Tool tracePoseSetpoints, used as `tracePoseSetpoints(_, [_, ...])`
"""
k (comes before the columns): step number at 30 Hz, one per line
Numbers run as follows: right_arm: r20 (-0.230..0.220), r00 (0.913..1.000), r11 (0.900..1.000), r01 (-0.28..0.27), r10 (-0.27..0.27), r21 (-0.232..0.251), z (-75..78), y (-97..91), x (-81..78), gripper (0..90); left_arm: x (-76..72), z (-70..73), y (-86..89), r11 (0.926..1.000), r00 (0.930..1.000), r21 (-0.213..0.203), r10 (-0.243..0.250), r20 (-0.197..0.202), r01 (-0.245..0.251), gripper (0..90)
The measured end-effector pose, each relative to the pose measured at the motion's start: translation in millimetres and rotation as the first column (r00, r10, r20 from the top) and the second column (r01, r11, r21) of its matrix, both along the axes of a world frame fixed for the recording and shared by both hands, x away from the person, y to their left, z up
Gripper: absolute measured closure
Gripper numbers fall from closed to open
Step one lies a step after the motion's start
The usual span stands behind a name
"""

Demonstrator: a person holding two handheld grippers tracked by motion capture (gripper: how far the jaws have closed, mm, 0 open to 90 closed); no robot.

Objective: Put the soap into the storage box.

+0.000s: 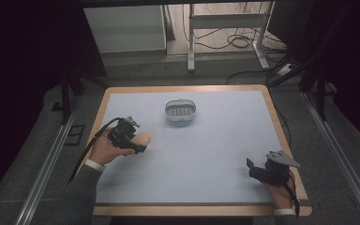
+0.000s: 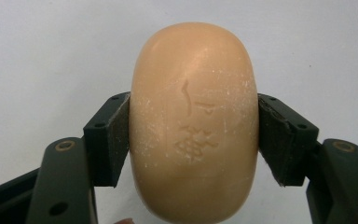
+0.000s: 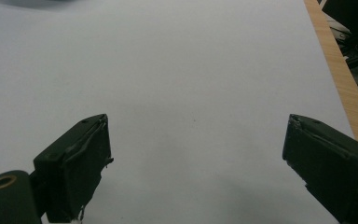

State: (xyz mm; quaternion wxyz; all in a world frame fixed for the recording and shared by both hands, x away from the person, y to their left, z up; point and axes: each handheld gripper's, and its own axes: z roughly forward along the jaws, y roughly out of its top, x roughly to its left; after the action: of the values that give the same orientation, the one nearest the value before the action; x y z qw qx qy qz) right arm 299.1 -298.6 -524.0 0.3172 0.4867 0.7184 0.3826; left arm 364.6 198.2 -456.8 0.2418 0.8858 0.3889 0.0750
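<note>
so far the pick-up looks done: the left hand-held gripper [image 1: 139, 143] is clamped on the bar of soap [image 2: 193, 121], one black pad pressed against each long side of it, with the stamped face of the bar turned toward the camera that rides on that gripper. in the high view the soap [image 1: 143, 139] pokes out just past the jaw tips, toward the middle of the bench [image 1: 225, 154]. whether the bar is lifted clear of the pale surface or only resting on it while gripped, i cannot tell; the left gripper view has the plain surface behind it and no clear shadow to judge by.

what seems left is the carry and the drop-off. the small grey soap dish [image 1: 181, 110] sits ahead of the left hand-held gripper and off to its right, well apart from the soap, and its slotted floor looks bare. my guess is that the soap is bound for that dish, so the move across, the lowering and the release are all yet to come.

the right hand-held gripper [image 1: 253, 169] has no part in this yet as far as i can judge. its jaws stand wide apart with nothing between them, hanging low over the bare surface near the wooden edge [image 3: 340, 74] of the bench, far from both soap and dish.
</note>
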Motion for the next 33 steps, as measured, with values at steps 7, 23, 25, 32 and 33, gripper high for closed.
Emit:
tracePoseSetpoints(7, [-0.002, 1.0, 1.0, 0.003, -0.003, 0.004, 0.0, -0.5, 0.1, 7.6, 3.5, 2.9, -2.3, 1.0, 1.0, -0.001, 0.001, 0.009, -0.001, 32.7])
tracePoseSetpoints(23, [-0.007, 0.9999, 0.9999, 0.013, -0.013, 0.009, -0.1, -1.1, 0.8, 7.6, 16.5, 2.8, -5.3, 0.9998, 0.9999, -0.019, 0.01, 0.002, -0.01, 32.7])
tracePoseSetpoints(25, [-0.007, 0.9999, 0.9999, 0.013, -0.013, 0.008, -0.1, -1.1, 0.8, 7.6, 17.7, 3.7, -5.9, 0.9999, 1.0, -0.015, 0.008, 0.003, -0.008, 32.7])
tracePoseSetpoints(32, [-0.01, 0.9997, 0.9997, 0.023, -0.023, 0.008, -0.2, -1.1, 1.1, 7.6, 22.0, 9.3, -9.3, 0.9997, 0.9999, -0.026, 0.003, 0.012, -0.002, 32.7])
tracePoseSetpoints(33, [-0.01, 0.9997, 0.9997, 0.023, -0.023, 0.007, -0.2, -1.1, 1.2, 7.6, 22.5, 9.5, -10.0, 0.9997, 0.9999, -0.023, 0.003, 0.012, -0.003, 32.7])
